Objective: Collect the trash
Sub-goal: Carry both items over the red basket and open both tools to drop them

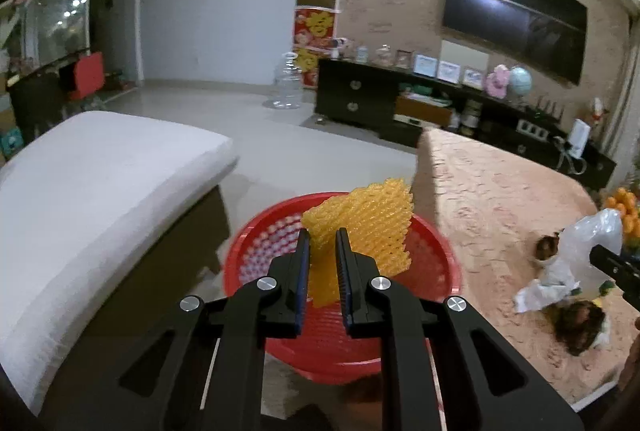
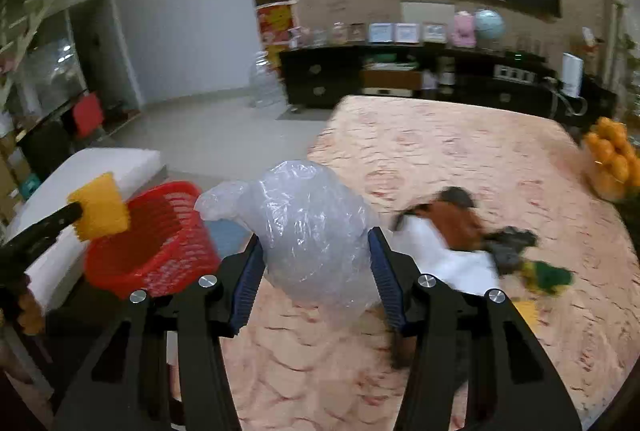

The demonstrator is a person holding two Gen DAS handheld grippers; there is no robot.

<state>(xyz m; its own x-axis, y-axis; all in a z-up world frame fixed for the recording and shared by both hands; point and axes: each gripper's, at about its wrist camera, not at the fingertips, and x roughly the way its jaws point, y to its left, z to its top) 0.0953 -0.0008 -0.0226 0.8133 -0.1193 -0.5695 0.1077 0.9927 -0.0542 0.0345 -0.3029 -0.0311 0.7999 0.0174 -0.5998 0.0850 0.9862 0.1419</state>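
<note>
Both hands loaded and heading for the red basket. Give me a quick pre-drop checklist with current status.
1. Left gripper clamped on yellow foam net: ok.
2. Net above red basket: ok.
3. Right gripper holding clear plastic bag: ok.
4. Bag above basket: not ok, it hangs over the table, basket to its left.
5. Basket has room: ok.
6. Trash left on table: not ok, more remains.

Both wrist cameras are looking forward and downward along their tools, close above the red basket (image 1: 344, 295) and tabletop (image 2: 460, 151); both are sharing the basket, tabletop and far cabinet (image 1: 356, 97).
</note>
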